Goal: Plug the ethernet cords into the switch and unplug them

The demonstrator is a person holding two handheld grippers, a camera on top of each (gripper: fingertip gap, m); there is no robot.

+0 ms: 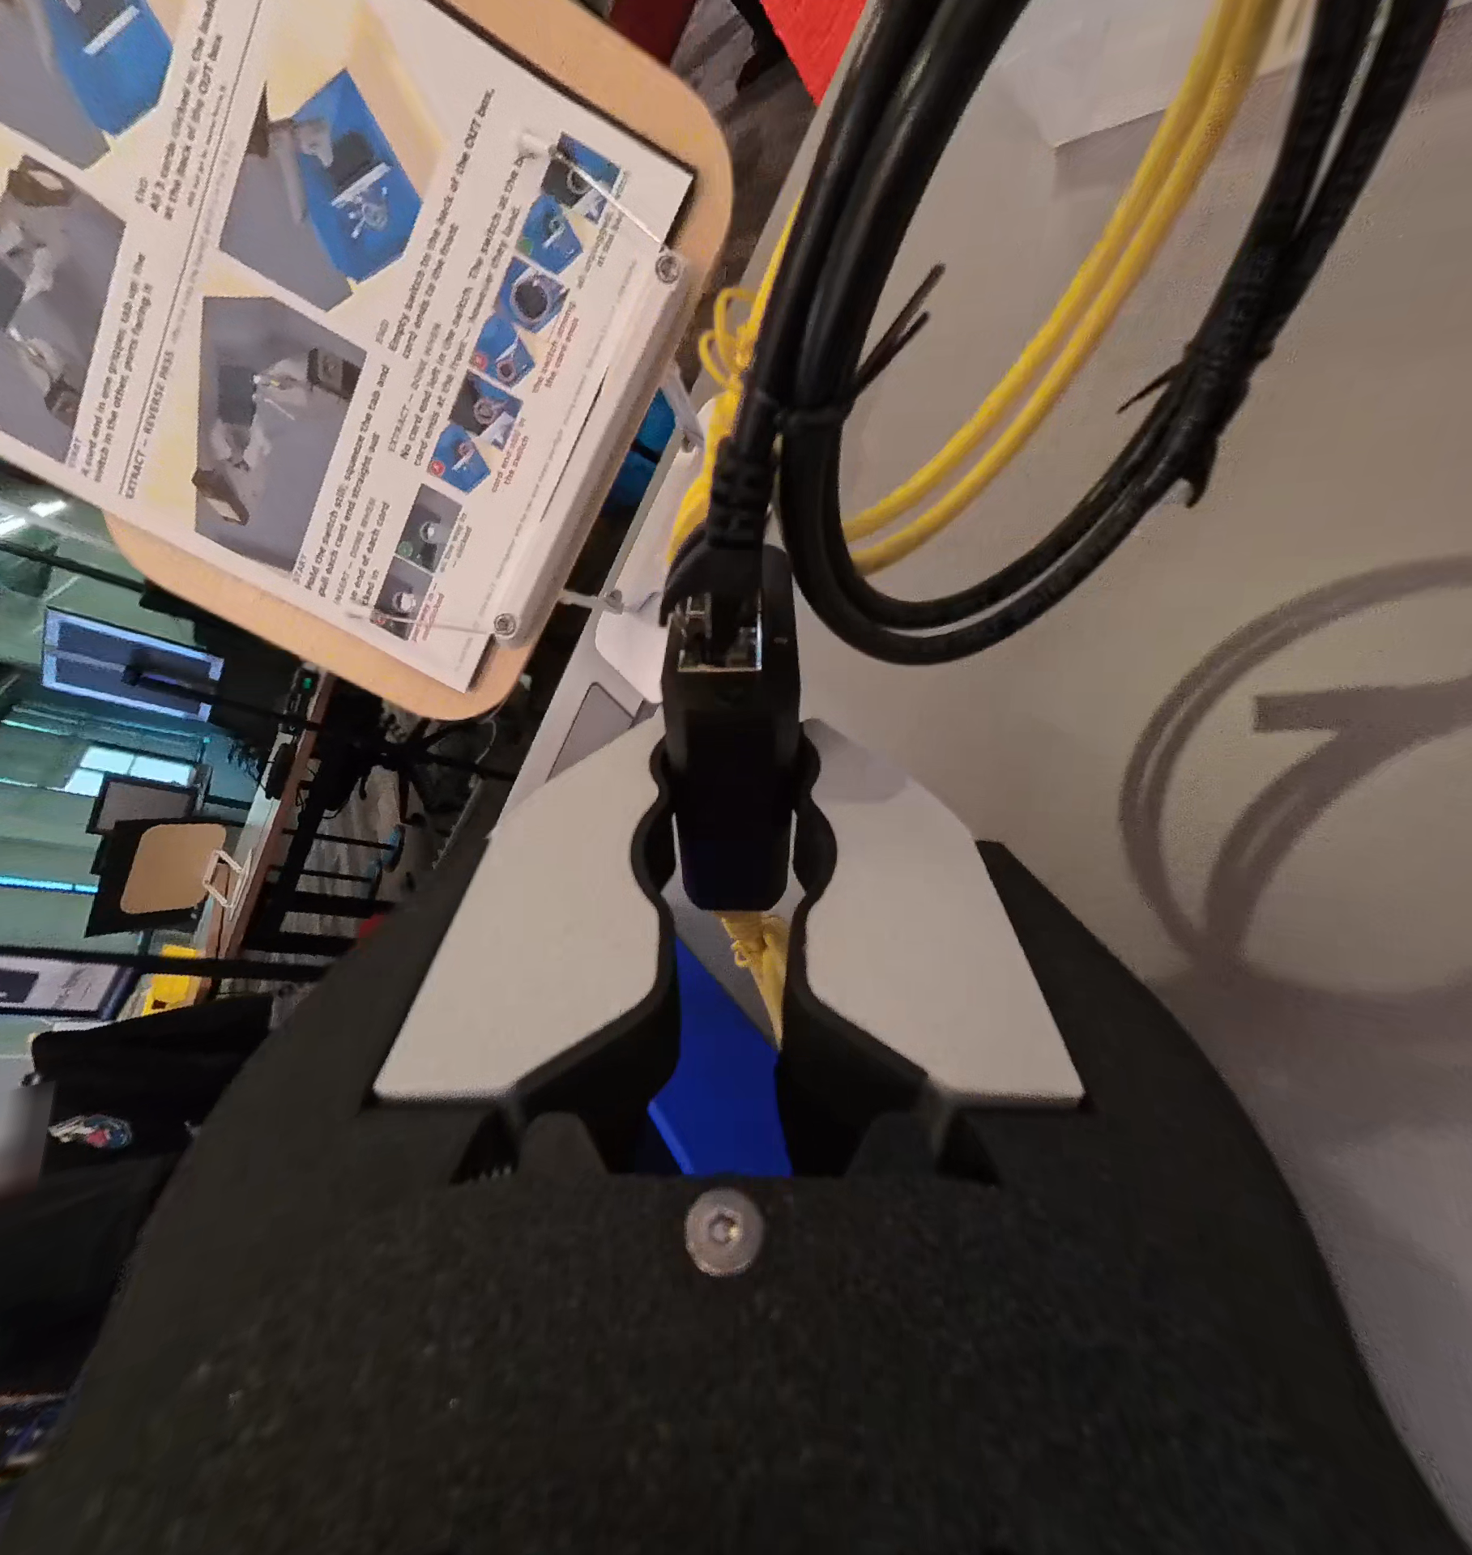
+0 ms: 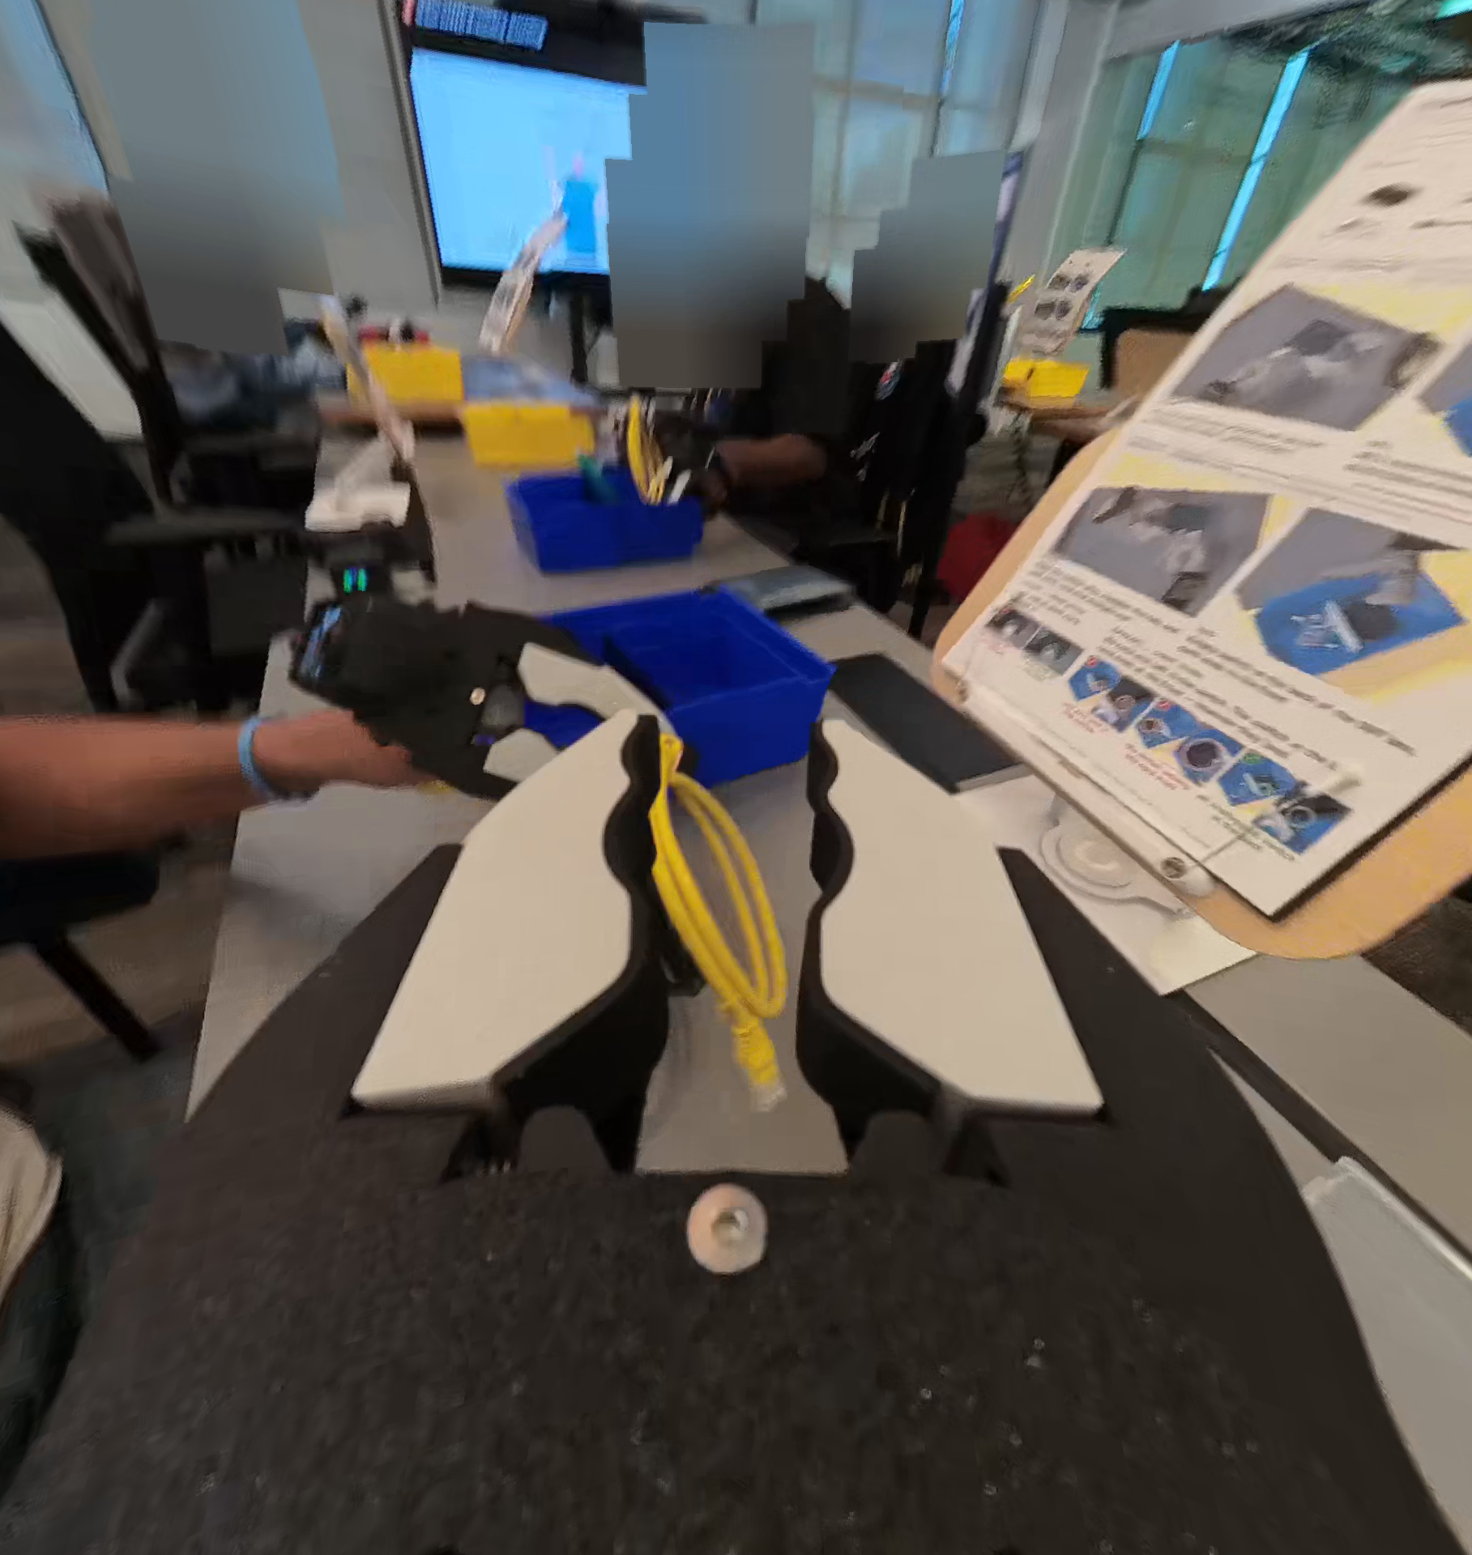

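At the centre of the left wrist view, the black switch (image 1: 732,808) sits clamped in the left tool (image 1: 732,782), a black cord (image 1: 808,353) plugged into its top port. In the right wrist view's centre, the right tool (image 2: 728,808) stands apart, a coiled yellow cord (image 2: 720,909) lying between its fingers on the grey desk (image 2: 337,858), near a blue bin (image 2: 715,673).

Matt black plastic switch (image 1: 730,808) with a shiny metal port; glossy black cable (image 1: 909,353); smooth yellow cord (image 2: 720,892); blue plastic bin (image 2: 715,673); pale wood board (image 2: 1347,926).
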